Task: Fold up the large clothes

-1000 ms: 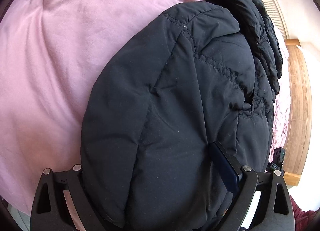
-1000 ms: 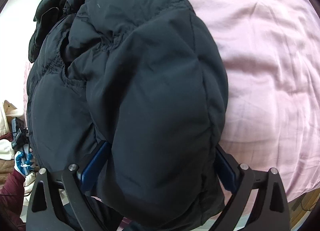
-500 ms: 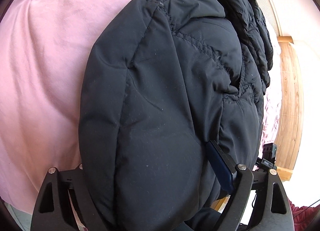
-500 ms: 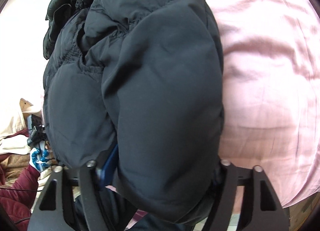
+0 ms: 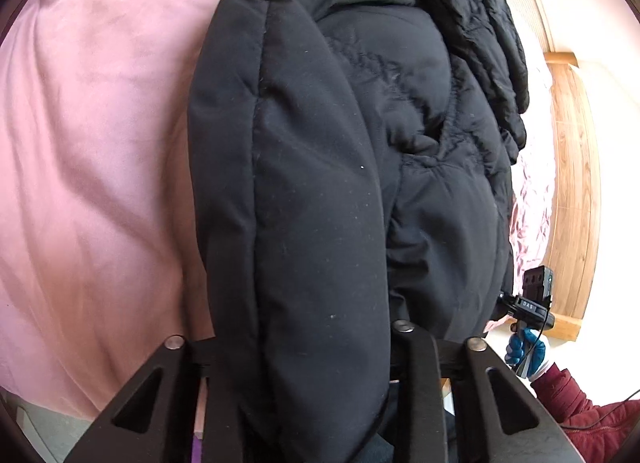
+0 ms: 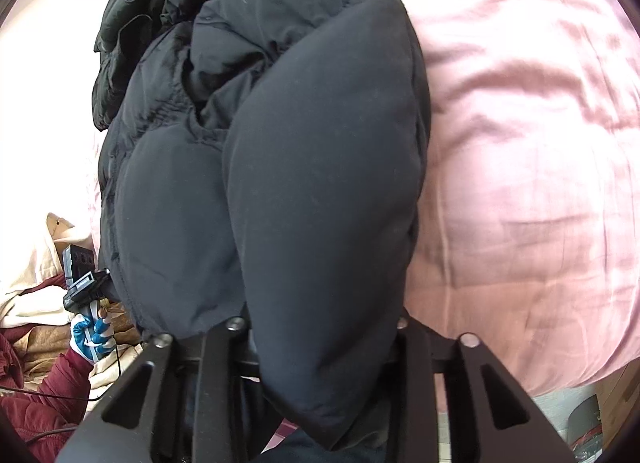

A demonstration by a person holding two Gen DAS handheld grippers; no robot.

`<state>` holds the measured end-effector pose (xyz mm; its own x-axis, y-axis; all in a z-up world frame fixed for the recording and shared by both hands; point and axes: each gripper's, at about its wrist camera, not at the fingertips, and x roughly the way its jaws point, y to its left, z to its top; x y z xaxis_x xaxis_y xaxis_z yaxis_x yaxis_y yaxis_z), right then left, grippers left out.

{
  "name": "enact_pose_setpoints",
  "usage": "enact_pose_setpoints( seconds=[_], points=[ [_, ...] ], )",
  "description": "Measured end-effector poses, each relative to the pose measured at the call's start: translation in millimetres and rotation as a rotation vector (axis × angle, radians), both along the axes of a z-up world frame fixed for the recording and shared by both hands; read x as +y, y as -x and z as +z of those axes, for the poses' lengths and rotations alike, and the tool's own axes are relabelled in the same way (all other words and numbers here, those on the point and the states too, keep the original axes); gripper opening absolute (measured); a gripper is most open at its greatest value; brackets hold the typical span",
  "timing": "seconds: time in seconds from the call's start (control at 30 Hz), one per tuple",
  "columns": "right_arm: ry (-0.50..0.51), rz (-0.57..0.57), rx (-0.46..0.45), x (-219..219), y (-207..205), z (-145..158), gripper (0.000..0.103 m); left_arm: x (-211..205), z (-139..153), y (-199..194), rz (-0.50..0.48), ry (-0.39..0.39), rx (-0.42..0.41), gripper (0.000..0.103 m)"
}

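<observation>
While both jaws have just closed, left gripper (image 5: 316,347) and right gripper (image 6: 320,327) pinch puffy, matte black quilted jacket (image 5: 340,167) over wrinkled pink sheet (image 5: 100,143).

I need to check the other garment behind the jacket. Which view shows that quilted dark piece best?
The left wrist view: the quilted piece runs down the jacket's far right side, stitching visible along its length. The right wrist view shows the quilted piece only as a bunched clump at upper left, partly behind the jacket.
</observation>
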<state>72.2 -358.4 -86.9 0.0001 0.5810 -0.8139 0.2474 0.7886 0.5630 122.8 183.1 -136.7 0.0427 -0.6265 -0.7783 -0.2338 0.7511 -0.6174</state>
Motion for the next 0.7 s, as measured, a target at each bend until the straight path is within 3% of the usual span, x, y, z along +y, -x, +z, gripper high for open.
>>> enact_pose_setpoints(
  seconds=[0.13, 0.43, 0.7],
  points=[
    [0.026, -0.035, -0.036, 5.3, -2.8, 19.0, 0.02, -6.1, 15.7, -10.0, -0.026, 0.042, -0.027, 0.018],
    [0.099, -0.205, -0.184, -5.9, -11.7, 90.6, 0.018, -12.2, 72.8, -53.7, -0.072, 0.174, -0.162, 0.017],
    [0.136, -0.276, -0.318, -32.8, -47.5, 152.7, 0.018, -1.2, 136.1, -98.9, -0.096, 0.122, -0.332, 0.016]
  ],
)
